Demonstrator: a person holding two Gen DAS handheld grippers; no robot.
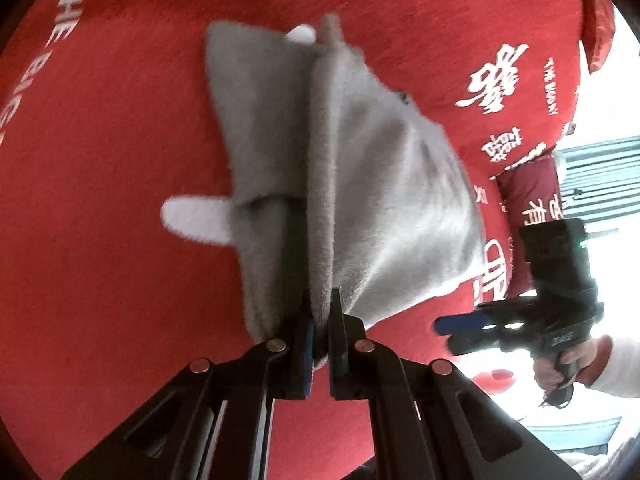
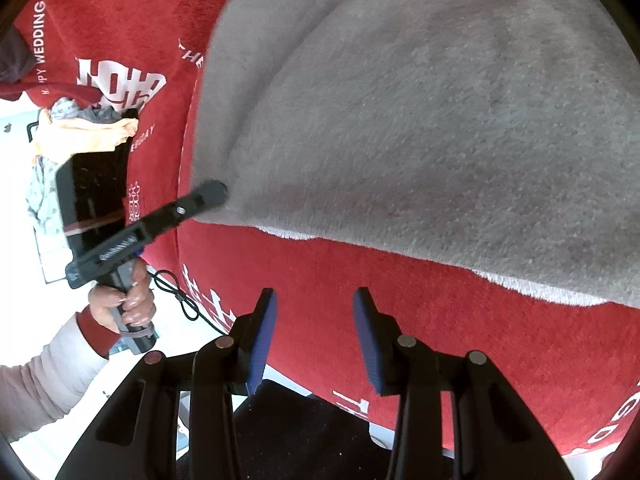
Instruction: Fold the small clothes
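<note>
The left gripper (image 1: 319,320) is pinched on the near corner of the fuzzy grey garment with white trim (image 1: 332,184), which lies on the red cloth with white lettering (image 1: 100,160). The right gripper (image 2: 314,312) stands spread and empty, just short of the garment's white-edged hem (image 2: 460,268). Recommended: bring the right jaws onto that hem and grip level with the left before lifting, keeping both corners evenly taut so the fold falls square. Beyond, a pile of crumpled clothes (image 2: 72,132) lies off the cloth's edge.
</note>
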